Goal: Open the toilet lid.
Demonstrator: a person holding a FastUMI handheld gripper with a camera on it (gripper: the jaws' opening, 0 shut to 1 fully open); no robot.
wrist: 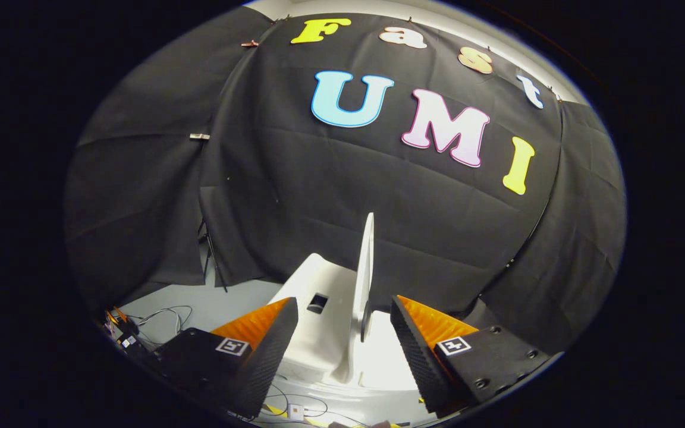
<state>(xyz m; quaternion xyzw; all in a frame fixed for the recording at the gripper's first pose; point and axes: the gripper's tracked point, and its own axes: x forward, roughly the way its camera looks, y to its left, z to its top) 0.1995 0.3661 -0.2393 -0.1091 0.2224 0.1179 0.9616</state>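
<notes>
Ahead, toilet lid (367, 267) upright, edge-on between the released, spread jaws, touching neither.

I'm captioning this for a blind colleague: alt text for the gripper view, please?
A white toilet lid stands raised, edge-on, between and just beyond the open tool, whose fingers touch nothing. The white toilet sits below, with cables on the floor beside it.

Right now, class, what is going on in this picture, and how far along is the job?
A person is holding a hand-held tool whose tongs point at a white toilet in a booth. The toilet lid stands raised, seen edge-on just beyond the fingers, so it looks already opened. The tongs are open: the two fingers stand apart on either side of the lid's lower part and neither presses on it. Some cables lie on the grey floor beside the toilet.
</notes>
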